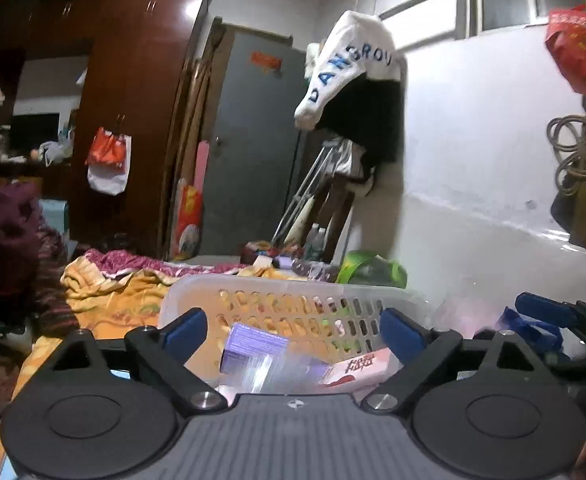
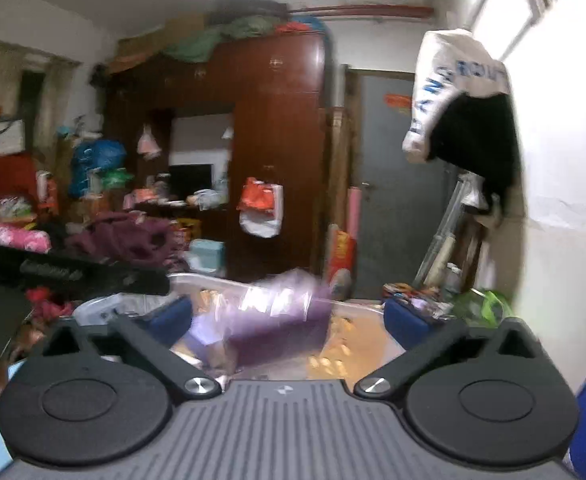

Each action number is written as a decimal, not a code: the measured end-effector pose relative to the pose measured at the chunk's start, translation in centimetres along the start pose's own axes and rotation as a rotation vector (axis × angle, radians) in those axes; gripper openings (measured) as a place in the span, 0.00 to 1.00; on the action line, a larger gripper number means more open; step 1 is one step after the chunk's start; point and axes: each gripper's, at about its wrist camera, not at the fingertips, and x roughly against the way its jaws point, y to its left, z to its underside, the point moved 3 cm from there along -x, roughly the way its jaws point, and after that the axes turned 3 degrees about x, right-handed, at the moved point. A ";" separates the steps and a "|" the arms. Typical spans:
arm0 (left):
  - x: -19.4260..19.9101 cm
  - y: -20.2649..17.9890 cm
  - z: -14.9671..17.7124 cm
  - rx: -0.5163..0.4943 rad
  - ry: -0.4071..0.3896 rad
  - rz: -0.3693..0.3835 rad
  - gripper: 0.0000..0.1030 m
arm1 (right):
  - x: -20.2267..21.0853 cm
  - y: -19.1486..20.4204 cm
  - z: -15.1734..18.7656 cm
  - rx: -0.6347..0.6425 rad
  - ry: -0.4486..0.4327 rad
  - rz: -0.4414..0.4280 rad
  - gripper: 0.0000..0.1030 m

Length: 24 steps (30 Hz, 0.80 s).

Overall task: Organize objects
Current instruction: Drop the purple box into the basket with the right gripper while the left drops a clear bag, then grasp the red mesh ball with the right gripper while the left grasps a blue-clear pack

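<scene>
A white perforated plastic basket (image 1: 293,292) sits on the bed just ahead of my left gripper (image 1: 293,330), which is open and empty. A purple box (image 1: 253,348) and a pink-and-white packet (image 1: 367,366) lie inside the basket, between the left fingers and apart from them. My right gripper (image 2: 289,316) is open; a blurred purple box (image 2: 281,320) wrapped in clear film lies between its fingers over the basket (image 2: 357,308), not pinched. The right gripper also shows at the right edge of the left wrist view (image 1: 549,316).
An orange patterned blanket (image 1: 113,296) covers the bed under the basket. Purple clothing (image 1: 1,232) is heaped at the left. A white wall (image 1: 485,220) stands close on the right. A brown wardrobe (image 2: 277,140) and grey door (image 2: 393,184) stand beyond the bed.
</scene>
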 end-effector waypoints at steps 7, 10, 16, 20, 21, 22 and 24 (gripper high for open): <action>8.2 -1.0 6.4 -0.036 -0.067 0.045 0.92 | 7.1 -0.5 5.2 -0.146 0.062 -0.076 1.00; 10.7 -2.5 10.5 -0.071 -0.068 0.108 0.92 | 9.8 0.4 9.6 -0.156 0.108 -0.154 1.00; 10.5 -4.6 13.6 -0.125 -0.048 0.112 0.78 | 11.9 3.2 14.1 -0.105 0.135 -0.148 0.91; 10.1 -5.9 14.5 -0.164 -0.026 0.128 0.74 | 11.1 4.3 14.0 -0.056 0.151 -0.128 0.86; 10.0 -6.3 14.7 -0.184 -0.025 0.120 0.70 | 10.8 4.4 13.9 -0.053 0.157 -0.136 0.84; 9.8 -6.6 15.0 -0.204 -0.019 0.111 0.60 | 10.4 4.4 13.9 -0.047 0.166 -0.146 0.82; 9.6 -6.8 15.5 -0.204 -0.001 0.122 0.39 | 9.8 4.9 14.1 -0.026 0.184 -0.145 0.71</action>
